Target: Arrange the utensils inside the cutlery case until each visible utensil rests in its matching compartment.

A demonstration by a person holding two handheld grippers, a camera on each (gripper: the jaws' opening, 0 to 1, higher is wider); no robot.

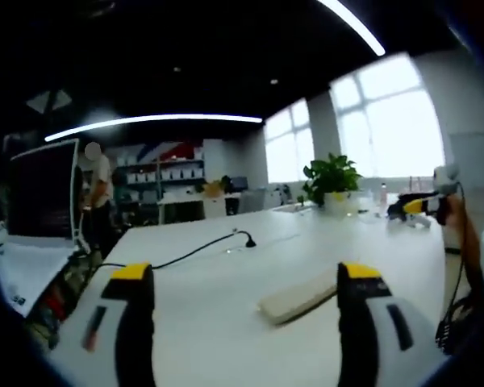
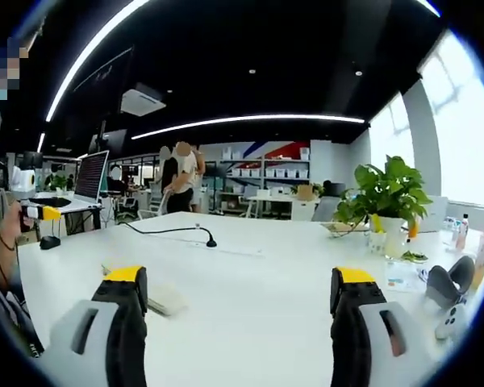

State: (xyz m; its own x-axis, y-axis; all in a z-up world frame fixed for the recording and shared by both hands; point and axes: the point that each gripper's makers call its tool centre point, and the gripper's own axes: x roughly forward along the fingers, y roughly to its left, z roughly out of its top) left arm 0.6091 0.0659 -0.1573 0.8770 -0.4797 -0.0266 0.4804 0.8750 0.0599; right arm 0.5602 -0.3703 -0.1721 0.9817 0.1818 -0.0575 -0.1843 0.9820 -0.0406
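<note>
the cutlery case (image 1: 298, 297) lies flat mid-surface (image 1: 226, 322), long axis slanting toward the far window edge; left gripper (image 1: 246, 322) and right gripper (image 2: 238, 322) gape empty.

Daylight is pouring in through the large windows (image 1: 387, 113), which are blowing out to near white in both views. Long ceiling light strips (image 2: 250, 121) are glowing against a dark ceiling. The white table (image 1: 226, 274) is reflecting the light evenly, and shadows are staying soft. Fisheye distortion is bending straight lines toward the edges. The left gripper view is looking hazier and softer than the right gripper view.
</note>
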